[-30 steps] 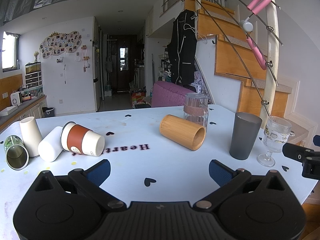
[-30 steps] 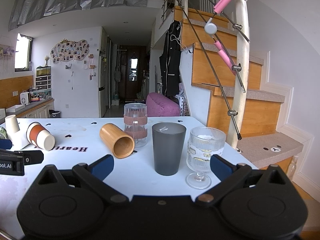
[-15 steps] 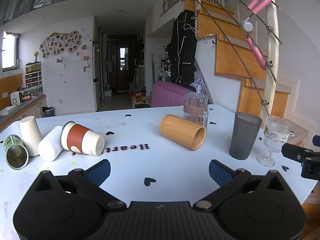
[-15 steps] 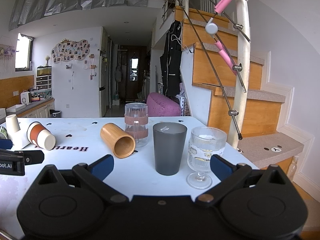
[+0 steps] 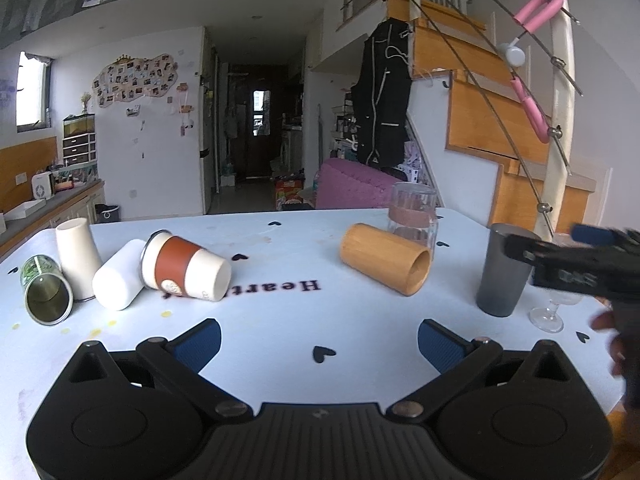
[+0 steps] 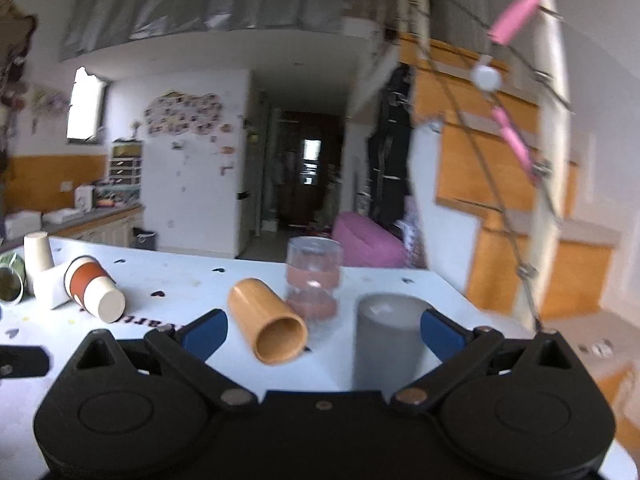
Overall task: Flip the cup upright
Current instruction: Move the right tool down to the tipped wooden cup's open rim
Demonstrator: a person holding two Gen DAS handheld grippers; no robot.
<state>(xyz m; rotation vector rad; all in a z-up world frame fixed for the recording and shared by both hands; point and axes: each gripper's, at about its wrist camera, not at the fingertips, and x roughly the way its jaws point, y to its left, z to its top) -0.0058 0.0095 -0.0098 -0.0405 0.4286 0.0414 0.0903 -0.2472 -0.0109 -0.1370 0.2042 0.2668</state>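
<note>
Flanking bamboo cup (image 6: 267,323): grey tumbler (image 6: 386,344), glass (image 6: 314,280).

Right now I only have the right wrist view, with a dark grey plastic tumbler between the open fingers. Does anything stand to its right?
Observer: Yes, the left wrist view shows a clear stemmed glass upright just right of the tumbler.
Operator: What's cut off at my far left?
Observer: A green tin can lying on its side, mouth toward the left camera.
Operator: And the left gripper?
Observer: Open, holding nothing.
</note>
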